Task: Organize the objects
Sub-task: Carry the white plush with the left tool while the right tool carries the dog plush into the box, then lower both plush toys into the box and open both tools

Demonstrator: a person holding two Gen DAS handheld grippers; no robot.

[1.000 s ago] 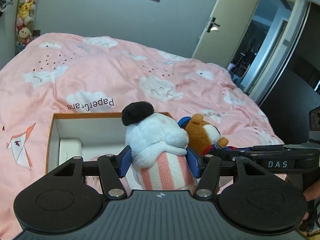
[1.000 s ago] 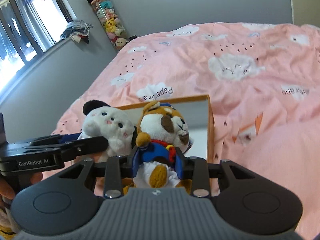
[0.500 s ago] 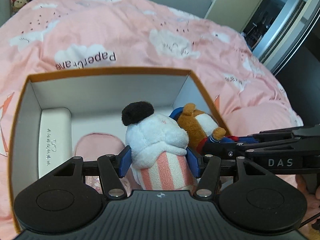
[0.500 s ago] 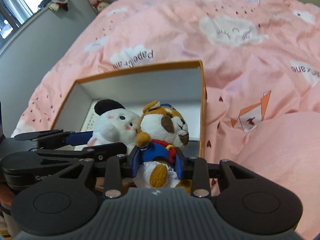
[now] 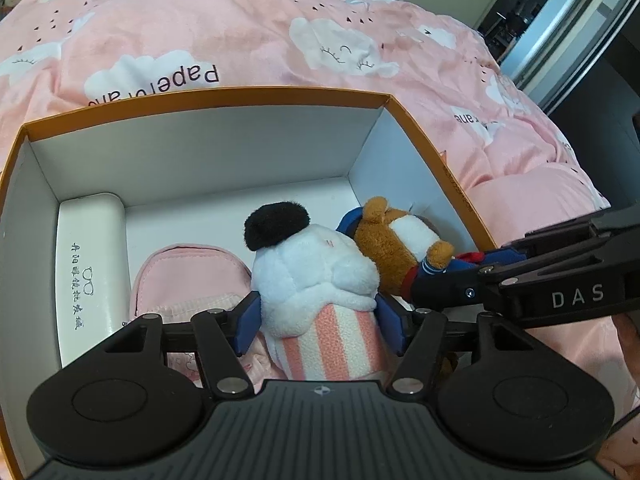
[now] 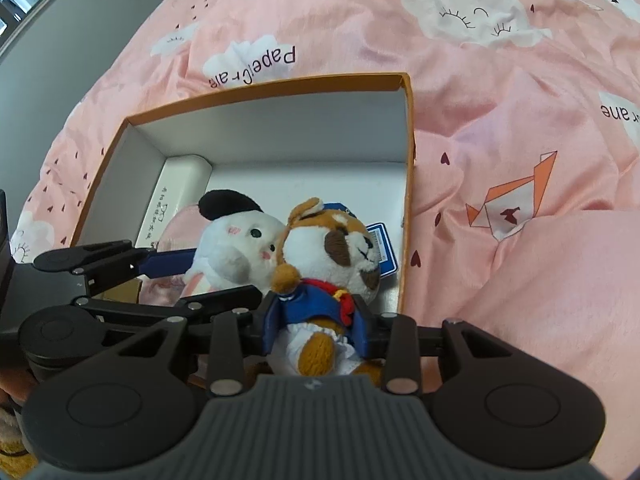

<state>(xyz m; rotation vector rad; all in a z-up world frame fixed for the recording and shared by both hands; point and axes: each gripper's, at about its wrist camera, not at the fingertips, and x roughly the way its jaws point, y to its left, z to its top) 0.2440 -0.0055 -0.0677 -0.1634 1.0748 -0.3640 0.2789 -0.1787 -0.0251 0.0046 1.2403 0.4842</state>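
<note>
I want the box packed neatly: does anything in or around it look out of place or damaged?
Nothing stands out. The orange box looks intact; the white case and pink pouch lie flat inside.

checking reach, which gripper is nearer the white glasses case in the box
Left. The left gripper, holding the white plush, is beside the glasses case; the right gripper is farther, by the box's opposite wall.

Pink cloud-print bedspread, grey wall, open doorway
</note>
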